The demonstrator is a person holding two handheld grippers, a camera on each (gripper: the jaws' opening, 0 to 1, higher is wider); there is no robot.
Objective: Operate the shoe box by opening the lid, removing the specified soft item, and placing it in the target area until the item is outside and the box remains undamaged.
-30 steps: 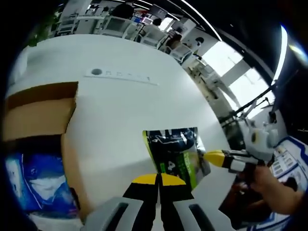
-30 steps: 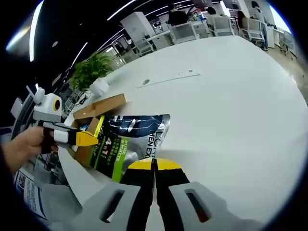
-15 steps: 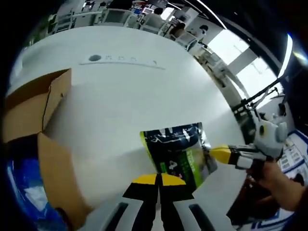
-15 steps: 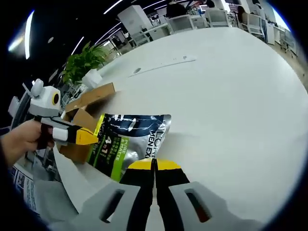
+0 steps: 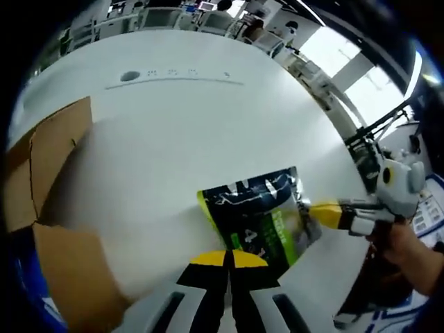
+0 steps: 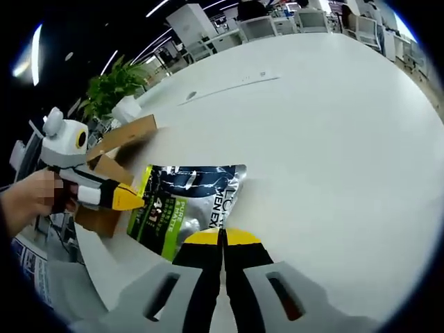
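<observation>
A dark blue and green soft pouch (image 5: 260,215) hangs just above the white table (image 5: 173,125), held from two sides. My left gripper (image 5: 229,258) is shut on its near edge, and my right gripper (image 5: 326,214) pinches its right edge. In the right gripper view the same pouch (image 6: 184,201) sits between my right gripper (image 6: 222,238), shut on its lower corner, and my left gripper (image 6: 128,200) at its left edge. The brown cardboard shoe box (image 5: 48,152) stands open at the left, with blue contents low in it. That box (image 6: 114,139) lies behind the pouch in the right gripper view.
A long white strip with a round socket (image 5: 173,75) lies across the far side of the table (image 6: 333,139). A potted plant (image 6: 114,97) stands beyond the box. Desks and chairs fill the background. A person's hand (image 5: 409,250) holds the right gripper.
Both grippers have carried the pouch farther from the box, out over the open table. The box has slid toward the left edge of the left gripper view.
</observation>
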